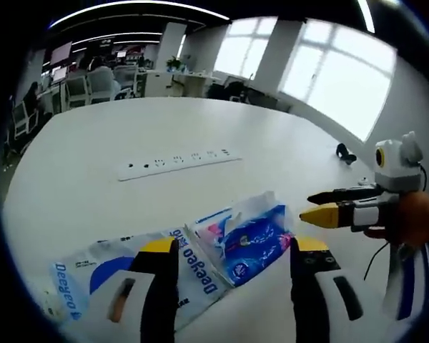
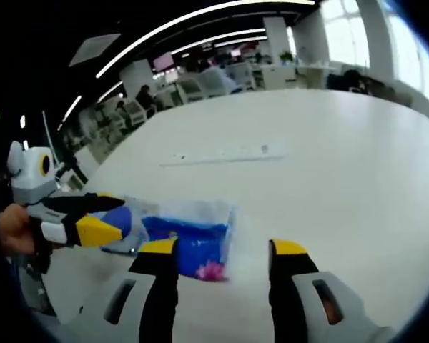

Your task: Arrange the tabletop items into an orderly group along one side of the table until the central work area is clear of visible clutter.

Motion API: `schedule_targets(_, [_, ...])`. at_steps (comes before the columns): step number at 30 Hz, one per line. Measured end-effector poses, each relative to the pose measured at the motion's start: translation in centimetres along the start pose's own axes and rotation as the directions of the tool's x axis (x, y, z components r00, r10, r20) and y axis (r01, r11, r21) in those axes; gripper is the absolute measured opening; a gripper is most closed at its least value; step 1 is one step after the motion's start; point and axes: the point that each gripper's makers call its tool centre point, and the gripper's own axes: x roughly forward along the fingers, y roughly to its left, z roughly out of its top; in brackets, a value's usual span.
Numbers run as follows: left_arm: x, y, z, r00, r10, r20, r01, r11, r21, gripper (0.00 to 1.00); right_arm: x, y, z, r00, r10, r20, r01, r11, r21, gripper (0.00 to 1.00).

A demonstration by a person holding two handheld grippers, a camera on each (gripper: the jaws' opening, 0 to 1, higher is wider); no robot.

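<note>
Left gripper (image 1: 234, 250): jaws wide apart, yellow-tipped, holding nothing, poised just over the near edge of the table (image 1: 129, 128). Between and just beyond the jaws, a blue tissue pack (image 1: 254, 239), clear wrap crumpled at its top. Beside it, partly under the left jaw, a flat white-and-blue bag (image 1: 93, 275) printed "Deegeo". Whether either jaw touches the pack or the bag: cannot tell.

Further out on the white tabletop, a long white power strip (image 1: 179, 163), well apart from the packs. Near the far right edge, a small dark object (image 1: 345, 153), too small to identify.

Right gripper (image 1: 327, 207) entering from the right in the left gripper view, held in a hand (image 1: 415, 218), tips close together and pointing toward the tissue pack, just short of it; gap between tips hard to judge there.

In the right gripper view: right gripper (image 2: 218, 249) with jaws set wide, nothing between them but tabletop, the tissue pack (image 2: 189, 246) just ahead and touching or nearly touching the left jaw. Left gripper (image 2: 104, 218) coming in from the left, over the bag. Power strip (image 2: 225, 152) beyond, mid-table. Office desks and chairs in the background.
</note>
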Motion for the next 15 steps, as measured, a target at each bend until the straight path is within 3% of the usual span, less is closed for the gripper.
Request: schedule_targets(15, [-3.2,-0.4,0.6,0.998,0.010,0.068,-0.012,0.999,0.030,0.78,-1.9,2.3,0.1,0.998,0.064,0.025,-0.063,0.997,-0.041,0.74])
